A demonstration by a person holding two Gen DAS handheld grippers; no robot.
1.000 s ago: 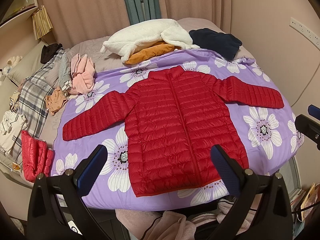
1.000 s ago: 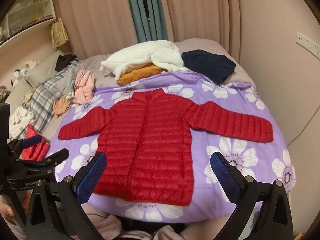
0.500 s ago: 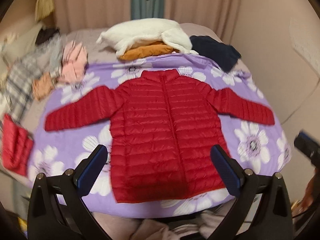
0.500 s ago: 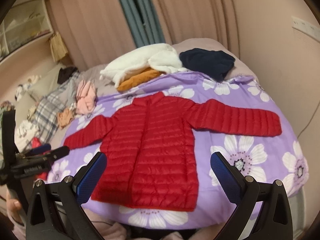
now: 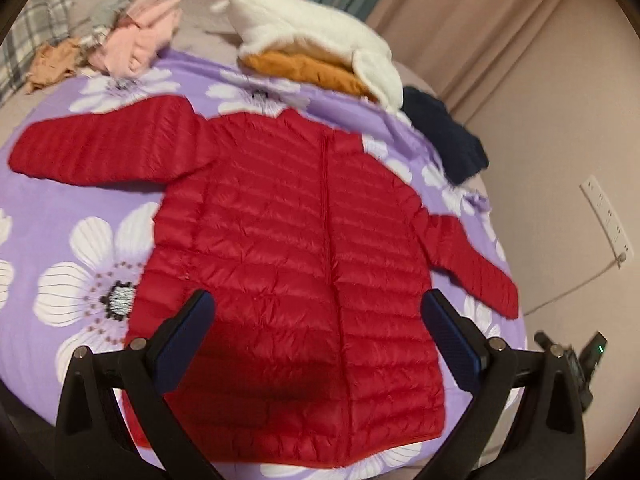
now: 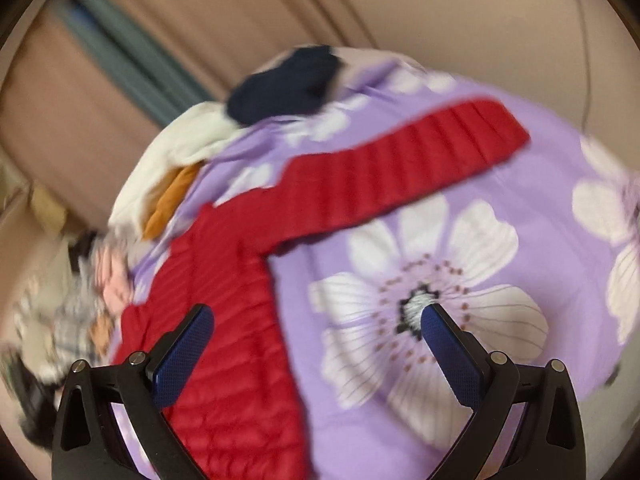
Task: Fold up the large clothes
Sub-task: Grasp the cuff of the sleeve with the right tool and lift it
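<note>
A red quilted puffer jacket (image 5: 296, 264) lies flat and zipped on a purple floral bedspread (image 5: 60, 216), both sleeves spread out sideways. My left gripper (image 5: 318, 320) hovers open above the jacket's lower body, holding nothing. In the right wrist view, which is blurred and tilted, the same jacket (image 6: 240, 304) fills the lower left and its right sleeve (image 6: 404, 160) stretches up to the right. My right gripper (image 6: 316, 334) is open and empty above the jacket's right side edge and a white flower on the bedspread (image 6: 520, 208).
Behind the jacket lie a white fleece (image 5: 316, 36) over an orange garment (image 5: 308, 70), a dark navy garment (image 5: 448, 140), and pink (image 5: 140, 44) and plaid clothes at the back left. A wall with a socket strip (image 5: 606, 220) borders the bed on the right.
Both grippers have moved in closer over the bed and tilted. The left now hangs over the jacket's lower body; the right has swung toward the jacket's right side. The jacket lies unmoved.
</note>
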